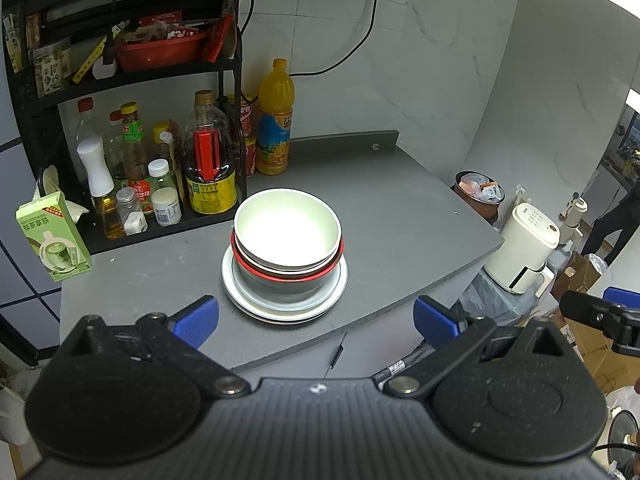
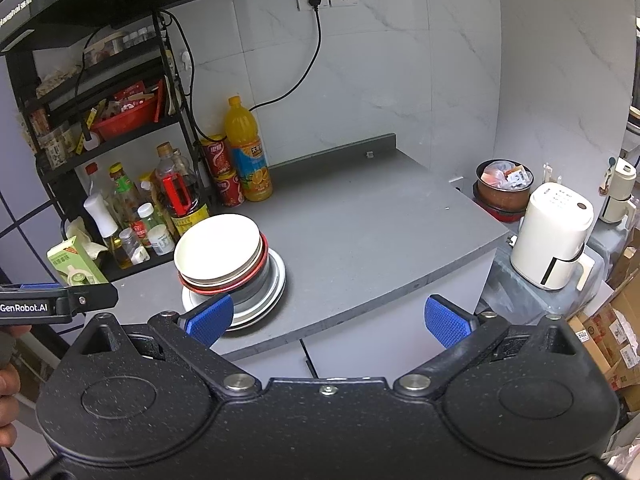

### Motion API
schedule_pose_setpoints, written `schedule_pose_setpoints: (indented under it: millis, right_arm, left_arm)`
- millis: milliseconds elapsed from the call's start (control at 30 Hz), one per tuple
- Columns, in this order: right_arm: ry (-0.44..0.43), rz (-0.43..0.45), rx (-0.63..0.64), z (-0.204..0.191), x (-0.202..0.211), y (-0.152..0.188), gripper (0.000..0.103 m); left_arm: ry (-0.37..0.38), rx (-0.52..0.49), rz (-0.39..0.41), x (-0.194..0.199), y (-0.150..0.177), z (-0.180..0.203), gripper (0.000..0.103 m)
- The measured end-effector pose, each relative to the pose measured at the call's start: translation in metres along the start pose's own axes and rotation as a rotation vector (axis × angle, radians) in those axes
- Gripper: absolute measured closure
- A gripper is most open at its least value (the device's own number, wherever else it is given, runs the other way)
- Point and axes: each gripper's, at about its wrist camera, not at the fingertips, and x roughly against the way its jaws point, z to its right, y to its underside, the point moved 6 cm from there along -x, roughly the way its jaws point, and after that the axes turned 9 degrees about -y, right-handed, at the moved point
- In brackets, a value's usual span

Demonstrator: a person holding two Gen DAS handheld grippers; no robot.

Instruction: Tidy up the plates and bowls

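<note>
A stack of bowls (image 1: 287, 232) stands on white plates (image 1: 280, 310) on the grey counter (image 1: 400, 216). The top bowl is white; a red-rimmed bowl sits under it. The stack also shows in the right wrist view (image 2: 220, 252), on its plates (image 2: 272, 292). My left gripper (image 1: 316, 320) is open and empty, held back from the stack near the counter's front edge. My right gripper (image 2: 328, 316) is open and empty, to the right of the stack. The right gripper's tip shows at the left view's right edge (image 1: 600, 312); the left gripper shows in the right view (image 2: 60, 300).
A black rack (image 1: 120, 80) with oil and sauce bottles (image 1: 208, 160) stands at the counter's back left. An orange juice bottle (image 1: 275, 120) and a green carton (image 1: 54, 236) stand near it. A white appliance (image 2: 552, 236) and a pot (image 2: 504, 188) sit beyond the right edge.
</note>
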Motion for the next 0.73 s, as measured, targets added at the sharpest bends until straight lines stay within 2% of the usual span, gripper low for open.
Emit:
schedule_pose_setpoints:
  millis: [733]
  right_arm:
    - [0.002, -0.016, -0.003, -0.002, -0.015, -0.002, 0.000]
  left_arm:
    - [0.047, -0.006, -0.024, -0.019, -0.005, -0.001, 0.000]
